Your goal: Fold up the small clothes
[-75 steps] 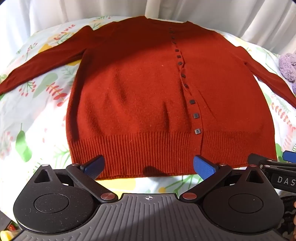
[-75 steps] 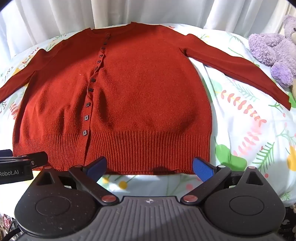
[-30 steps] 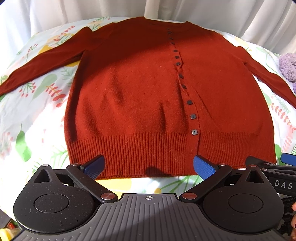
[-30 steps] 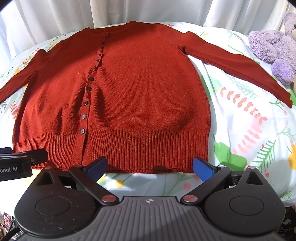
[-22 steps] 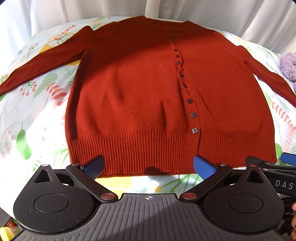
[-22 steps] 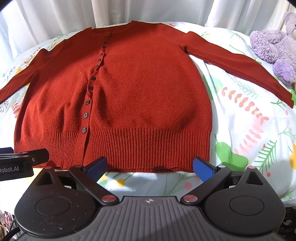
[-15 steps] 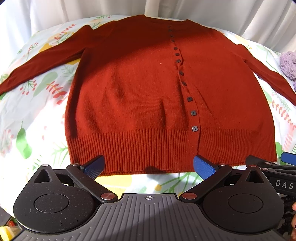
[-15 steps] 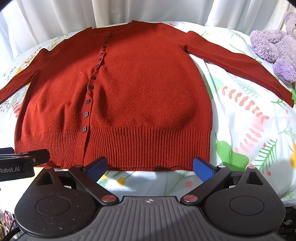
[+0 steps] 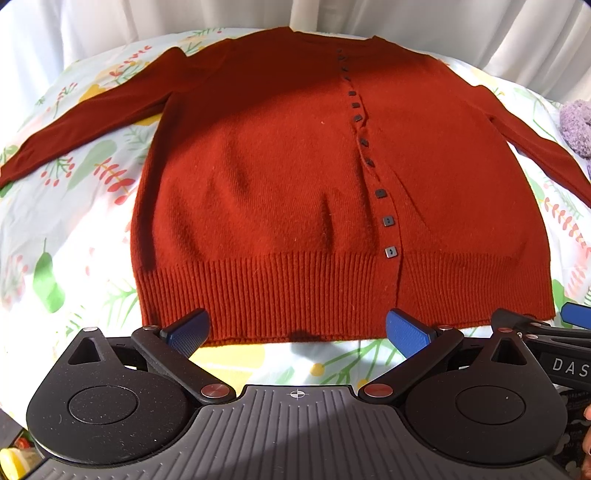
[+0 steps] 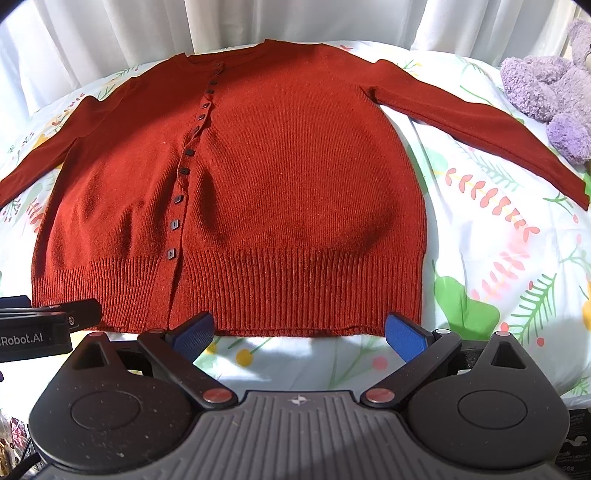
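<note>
A rust-red buttoned cardigan lies flat and face up on a floral bedsheet, both sleeves spread outward. Its ribbed hem faces me. My left gripper hovers open just in front of the hem's left half, nothing between its blue pads. Over the hem's right half, my right gripper is open too and holds nothing. Each gripper's tip shows at the edge of the other's view.
A purple plush toy sits at the right beside the right sleeve's cuff. White curtains hang behind the bed. The sheet shows bare to the right of the cardigan and in front of the hem.
Both grippers wavered slightly in front of the hem and stayed open. The cardigan has not moved.
</note>
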`<act>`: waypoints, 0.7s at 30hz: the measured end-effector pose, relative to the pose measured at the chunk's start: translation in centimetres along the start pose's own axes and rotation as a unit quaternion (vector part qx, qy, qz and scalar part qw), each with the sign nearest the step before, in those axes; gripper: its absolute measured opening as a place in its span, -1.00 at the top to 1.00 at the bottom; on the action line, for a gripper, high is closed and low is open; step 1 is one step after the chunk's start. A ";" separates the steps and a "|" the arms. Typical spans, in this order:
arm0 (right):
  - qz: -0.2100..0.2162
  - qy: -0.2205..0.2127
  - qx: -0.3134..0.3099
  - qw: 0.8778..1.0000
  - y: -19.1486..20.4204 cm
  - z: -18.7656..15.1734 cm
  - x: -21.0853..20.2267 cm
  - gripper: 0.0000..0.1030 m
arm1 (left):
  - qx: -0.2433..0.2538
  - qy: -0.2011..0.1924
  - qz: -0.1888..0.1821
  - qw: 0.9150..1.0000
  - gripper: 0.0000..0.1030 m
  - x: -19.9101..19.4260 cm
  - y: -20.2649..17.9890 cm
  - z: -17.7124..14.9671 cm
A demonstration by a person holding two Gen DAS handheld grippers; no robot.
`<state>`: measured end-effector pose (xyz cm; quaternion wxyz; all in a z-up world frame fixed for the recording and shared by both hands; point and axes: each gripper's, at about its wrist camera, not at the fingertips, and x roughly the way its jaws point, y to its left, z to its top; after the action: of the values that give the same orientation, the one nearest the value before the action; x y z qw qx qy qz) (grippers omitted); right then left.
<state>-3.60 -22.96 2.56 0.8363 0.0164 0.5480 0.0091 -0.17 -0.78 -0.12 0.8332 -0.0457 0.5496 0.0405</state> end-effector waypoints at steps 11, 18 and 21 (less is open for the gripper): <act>0.004 0.001 0.004 1.000 -0.4 -0.1 0.1 -0.92 | -0.001 0.004 -0.003 1.000 -1.00 0.2 0.0 -0.2; 0.005 0.001 0.004 1.000 -0.4 -0.1 0.1 -0.92 | -0.002 0.006 -0.003 1.000 -1.00 0.2 0.1 -0.2; 0.009 -0.001 0.006 1.000 -0.6 -0.2 0.1 -0.92 | -0.001 0.007 -0.002 1.000 -1.00 0.2 0.0 -0.2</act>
<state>-3.72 -23.52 2.37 0.8366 0.0258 0.5471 0.0132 -0.25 -0.78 -0.35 0.8295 -0.0483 0.5550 0.0390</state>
